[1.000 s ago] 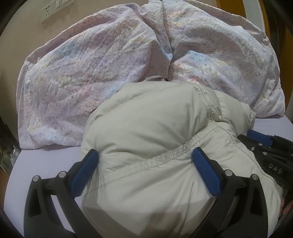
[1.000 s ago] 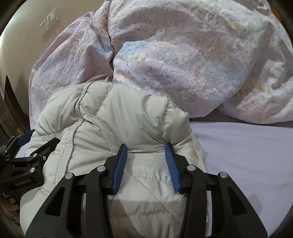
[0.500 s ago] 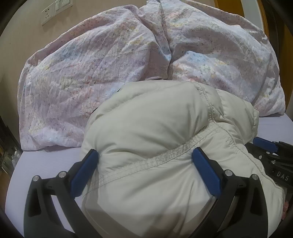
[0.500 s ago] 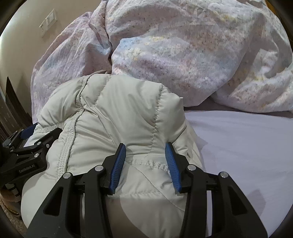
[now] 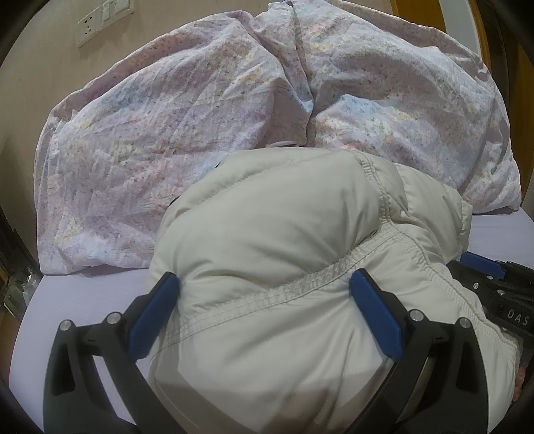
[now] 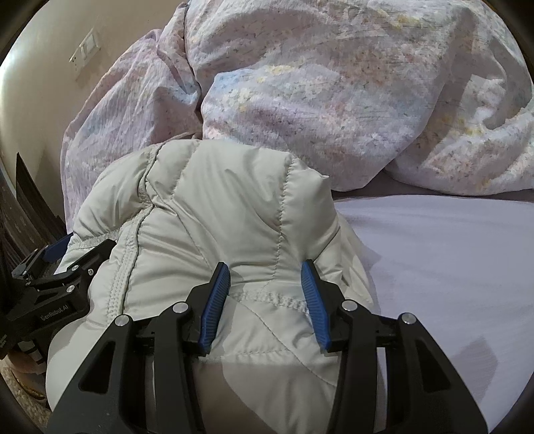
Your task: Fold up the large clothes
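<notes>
Little has changed over the last second. The left gripper (image 5: 263,300) sits just where it was, its blue fingers (image 5: 373,310) spread wide and pressed into either side of a fat bulge of the puffer jacket (image 5: 267,233). The right gripper (image 6: 263,293) has crept slightly forward and rolled a touch, so the jacket's quilted panel stands a little higher and fuller ahead of it than before, and more of the bed sheet (image 6: 450,260) shows to the right. Its fingers (image 6: 213,307) stand at the same half-spread width, pinching a fold of the jacket near a stitched seam. I judge this as a hold-and-adjust beat in the fold: both grips are secure, the bundle is gathered between them, and the fold is not yet laid down.

The jacket lies on the bed, bunched in a mound at the near edge, with its far side up against the heaped duvet (image 5: 200,117). Its shell is a pale grey-beige, smooth and faintly glossy, puffed into rounded chambers by lines of quilting; a thick ridged seam (image 5: 300,283) runs across it between the left fingers. It looks springy and slippery, likely to bulge back once released. The duvet is a crumpled, thin cotton with a faded pastel floral print. The sheet is flat, matte lilac. A wall socket plate (image 5: 103,16) shows on the beige wall.
</notes>
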Motion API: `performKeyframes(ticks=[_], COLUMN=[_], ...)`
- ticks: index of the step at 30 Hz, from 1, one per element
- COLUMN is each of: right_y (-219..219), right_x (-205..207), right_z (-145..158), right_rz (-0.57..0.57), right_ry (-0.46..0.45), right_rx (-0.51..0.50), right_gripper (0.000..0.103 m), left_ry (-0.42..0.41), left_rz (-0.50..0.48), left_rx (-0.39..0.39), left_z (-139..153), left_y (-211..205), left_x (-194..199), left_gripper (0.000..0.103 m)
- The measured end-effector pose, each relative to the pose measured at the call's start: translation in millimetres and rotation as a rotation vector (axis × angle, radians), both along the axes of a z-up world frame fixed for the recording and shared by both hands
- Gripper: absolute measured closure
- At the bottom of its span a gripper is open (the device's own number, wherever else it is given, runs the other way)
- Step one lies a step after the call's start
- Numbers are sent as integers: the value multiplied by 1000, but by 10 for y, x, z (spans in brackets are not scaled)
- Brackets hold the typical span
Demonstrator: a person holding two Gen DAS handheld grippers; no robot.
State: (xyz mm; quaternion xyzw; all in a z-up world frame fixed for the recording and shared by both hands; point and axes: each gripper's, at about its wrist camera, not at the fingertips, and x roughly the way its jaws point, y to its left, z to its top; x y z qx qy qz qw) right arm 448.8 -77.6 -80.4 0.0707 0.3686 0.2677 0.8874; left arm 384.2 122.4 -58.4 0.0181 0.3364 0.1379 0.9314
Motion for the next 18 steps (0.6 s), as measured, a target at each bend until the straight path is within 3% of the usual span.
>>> performKeyframes(ticks=[4,5,6,7,11,14,18], right_y=[-99,-140,-182,-246,-469,-586,-637], right_x=[-126,-168,-216,-281,-586,-787,-1048], right_z=[115,149,183,220,350,432,504], right_rz=[-39,-47,-61,-99,-168,-203,-226], right_ry=[5,9,11,13,12,32,70], right_rx=[5,5,-6,-40,-111,-137,-178], right_gripper=[52,45,24,16,15,3,1], left_ry=[-2,-6,-10,-15,-27,-33,-1], left_rz=[12,16,22,30,38,36,32], left_rx=[16,8,-1,-12,-33,-11,5], left_z=[62,84,99,119,222,326,403], left_y=[-20,-14,-10,8,53,46,20], left_x=[-65,-109,-153,-206,-507,-794,-1191], left_gripper=[2,2,2,2,2,2,2])
